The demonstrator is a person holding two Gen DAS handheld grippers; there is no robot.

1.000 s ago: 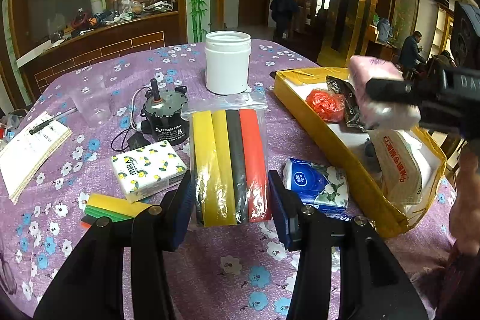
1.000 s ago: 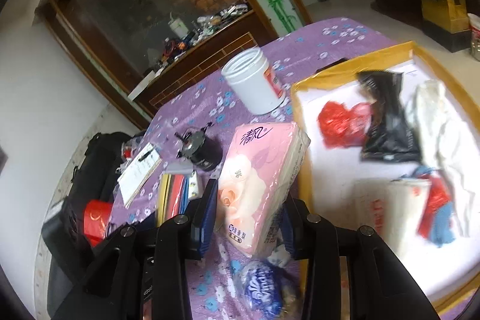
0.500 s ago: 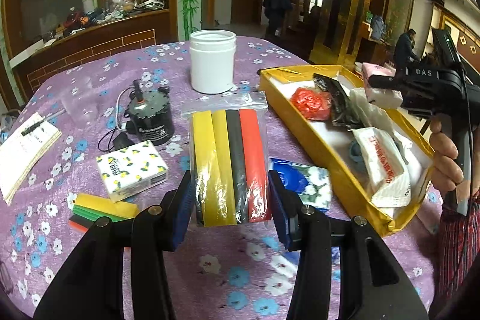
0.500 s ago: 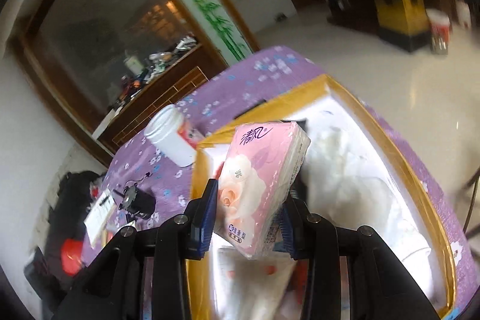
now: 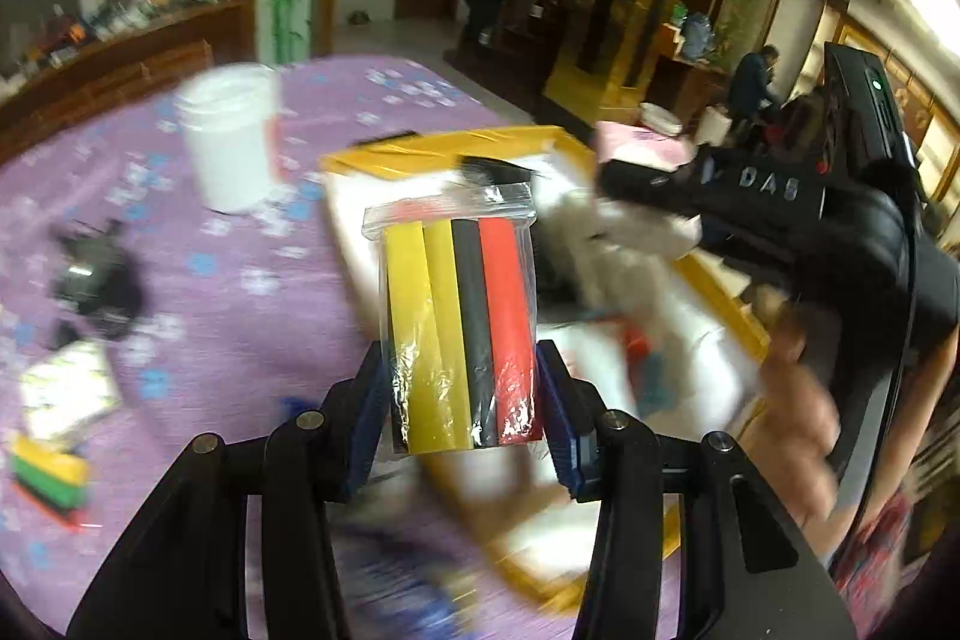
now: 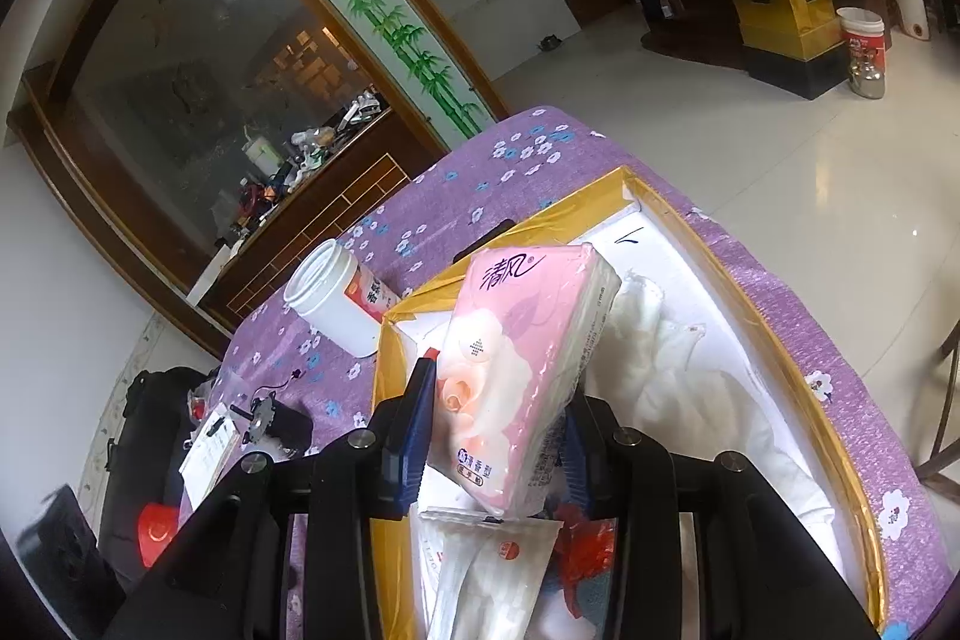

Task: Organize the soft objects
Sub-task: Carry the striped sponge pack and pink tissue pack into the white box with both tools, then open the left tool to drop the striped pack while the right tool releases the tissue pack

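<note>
Both hand-held grippers are loaded! Left hand-held gripper pinches a clear bag of coloured strips by its lower end, pads pressed on both sides, the bag standing upright with its long axis running straight away from the jaws, sealed top farthest out. Right hand-held gripper clamps a pink tissue pack at its lower half, the pack's long axis leaning up and slightly right, printed face toward the camera. It hangs over the yellow-rimmed box, just above a white packet and crumpled white cloth already inside. Risk now, I'd say: two grippers crowding one box could knock together, and the slick bag, held only at one end, might swing or slip. Farther out on the purple surface, a white jar stands beside the box.
</note>
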